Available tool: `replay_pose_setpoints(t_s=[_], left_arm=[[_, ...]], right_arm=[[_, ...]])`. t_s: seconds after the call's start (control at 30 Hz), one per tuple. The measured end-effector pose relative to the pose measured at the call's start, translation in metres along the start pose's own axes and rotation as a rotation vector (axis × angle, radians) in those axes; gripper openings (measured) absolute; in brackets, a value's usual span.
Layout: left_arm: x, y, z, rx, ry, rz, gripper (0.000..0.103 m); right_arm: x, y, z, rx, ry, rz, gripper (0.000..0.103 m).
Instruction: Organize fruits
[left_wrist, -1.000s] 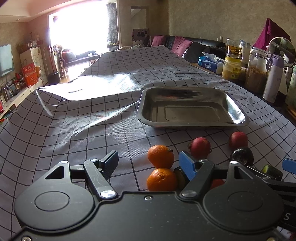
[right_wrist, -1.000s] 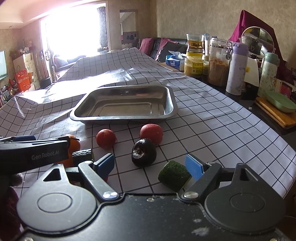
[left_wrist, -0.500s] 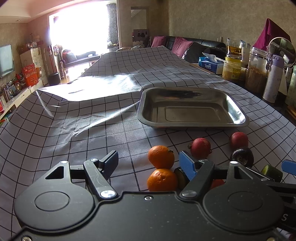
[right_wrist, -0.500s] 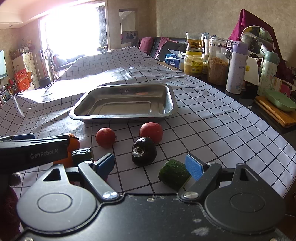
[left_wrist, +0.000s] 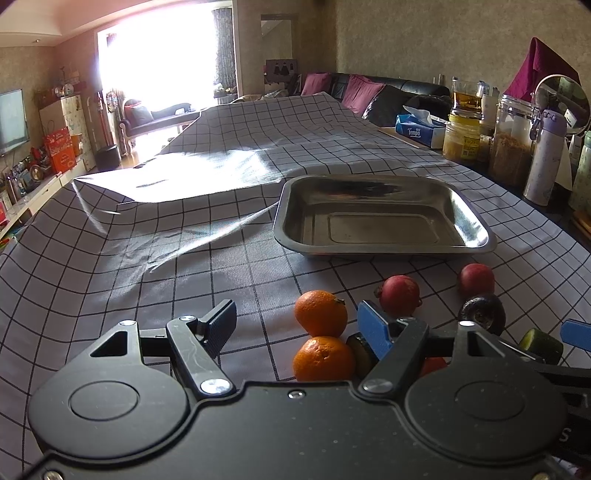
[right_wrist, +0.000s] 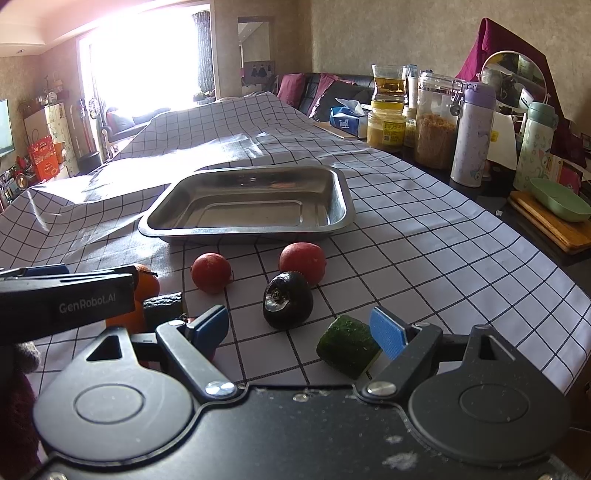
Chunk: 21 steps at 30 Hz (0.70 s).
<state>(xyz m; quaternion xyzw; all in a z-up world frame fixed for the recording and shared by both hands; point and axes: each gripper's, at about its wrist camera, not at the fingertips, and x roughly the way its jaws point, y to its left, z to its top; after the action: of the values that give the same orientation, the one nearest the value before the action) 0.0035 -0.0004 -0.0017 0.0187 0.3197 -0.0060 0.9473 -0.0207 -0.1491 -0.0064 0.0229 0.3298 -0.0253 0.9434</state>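
While the checked tablecloth (right_wrist: 424, 236) carries an empty steel tray (right_wrist: 341, 206), your right gripper (right_wrist: 299, 332) and left gripper (left_wrist: 295, 325) both gape, holding nothing (fruit lies just beyond them): two oranges (left_wrist: 320, 313), two red fruits (right_wrist: 210, 272), a dark one (right_wrist: 288, 304).

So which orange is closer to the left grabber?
The near orange, right at the left gripper body's edge. The other orange sits just behind it, closer to the metal tray.
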Motion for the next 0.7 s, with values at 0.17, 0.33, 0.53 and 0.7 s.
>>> replay_pose_setpoints(t_s=[0.17, 0.33, 0.53, 0.7], left_arm=[[-0.0003, -0.0002, -0.0003, 0.002, 0.001, -0.001, 0.074], [-0.0002, -0.0002, -0.0003, 0.003, 0.002, -0.001, 0.074], [0.0004, -0.0008, -0.0013, 0.010, 0.006, -0.002, 0.074], [0.0007, -0.0010, -0.0014, 0.015, 0.003, -0.002, 0.074]], right_arm=[[-0.0003, -0.0002, 0.0001, 0.000, 0.000, 0.001, 0.086], [-0.0003, 0.0002, -0.0003, -0.001, 0.001, 0.002, 0.086], [0.0000, 0.0004, 0.0000, -0.001, 0.000, 0.001, 0.086], [-0.0002, 0.0006, 0.0000, -0.002, 0.001, 0.001, 0.086]])
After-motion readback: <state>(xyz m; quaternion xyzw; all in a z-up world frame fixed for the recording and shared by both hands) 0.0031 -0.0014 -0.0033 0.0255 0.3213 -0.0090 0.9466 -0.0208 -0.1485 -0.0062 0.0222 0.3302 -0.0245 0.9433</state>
